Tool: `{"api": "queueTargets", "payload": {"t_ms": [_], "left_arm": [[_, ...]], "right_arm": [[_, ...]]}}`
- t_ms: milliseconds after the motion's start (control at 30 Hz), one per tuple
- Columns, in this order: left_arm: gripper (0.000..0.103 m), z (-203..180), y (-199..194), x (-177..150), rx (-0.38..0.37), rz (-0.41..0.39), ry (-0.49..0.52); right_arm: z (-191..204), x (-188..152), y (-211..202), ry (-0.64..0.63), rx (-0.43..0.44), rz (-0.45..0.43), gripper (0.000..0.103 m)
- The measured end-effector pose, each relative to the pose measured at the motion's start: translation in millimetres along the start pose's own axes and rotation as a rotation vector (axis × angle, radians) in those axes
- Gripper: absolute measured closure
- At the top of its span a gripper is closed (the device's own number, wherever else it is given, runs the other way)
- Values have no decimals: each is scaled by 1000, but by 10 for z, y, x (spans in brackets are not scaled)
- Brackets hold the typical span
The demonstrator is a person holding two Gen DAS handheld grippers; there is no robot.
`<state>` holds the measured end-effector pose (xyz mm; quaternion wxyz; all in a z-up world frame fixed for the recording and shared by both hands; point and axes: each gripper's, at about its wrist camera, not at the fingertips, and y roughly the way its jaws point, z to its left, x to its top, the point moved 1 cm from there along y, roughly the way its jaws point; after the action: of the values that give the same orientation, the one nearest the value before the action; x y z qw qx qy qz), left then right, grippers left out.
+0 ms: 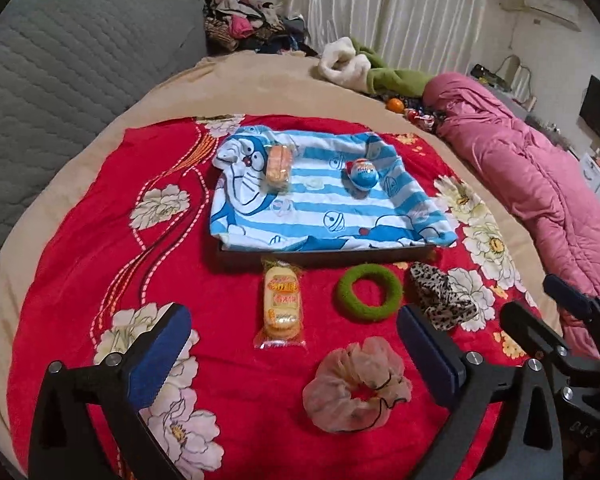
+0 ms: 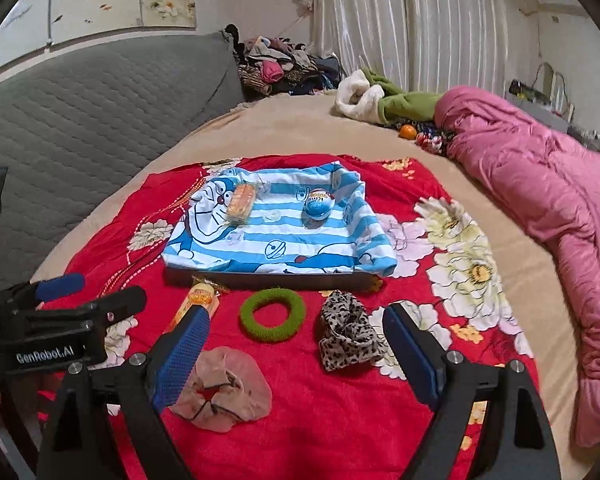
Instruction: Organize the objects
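left wrist view: tray [image 1: 320,258] lined with a blue striped towel [image 1: 320,200] sits on the red blanket [image 1: 80,240]. already on the towel: orange snack pack [image 1: 278,168], blue egg [image 1: 362,174]. just in front of the tray: yellow snack pack [image 1: 282,306], long axis pointing at the tray; green ring [image 1: 370,292], leopard scrunchie [image 1: 444,300], pink scrunchie [image 1: 358,384] nearest the camera.
left gripper [image 1: 292,360] and right gripper [image 2: 296,344]: fingers wide apart, empty.
risk: soft bedding gives, so fingers may snag the blanket; slick wrapper could slip.

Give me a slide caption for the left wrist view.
Open left gripper above snack pack, green ring and scrunchies on red blanket.
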<state>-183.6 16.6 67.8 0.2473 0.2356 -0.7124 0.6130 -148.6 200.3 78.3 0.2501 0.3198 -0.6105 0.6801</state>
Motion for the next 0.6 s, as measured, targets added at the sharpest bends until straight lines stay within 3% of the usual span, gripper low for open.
{"api": "queueTargets", "payload": {"t_ms": [367, 600], "left_arm": [[1, -9, -213, -112, -55, 9, -25], [1, -141, -490, -148, 18, -59, 42]], "right_arm": [[36, -58, -308, -15, -9, -47, 15], [1, -107, -482, -17, -18, -70, 15]]}}
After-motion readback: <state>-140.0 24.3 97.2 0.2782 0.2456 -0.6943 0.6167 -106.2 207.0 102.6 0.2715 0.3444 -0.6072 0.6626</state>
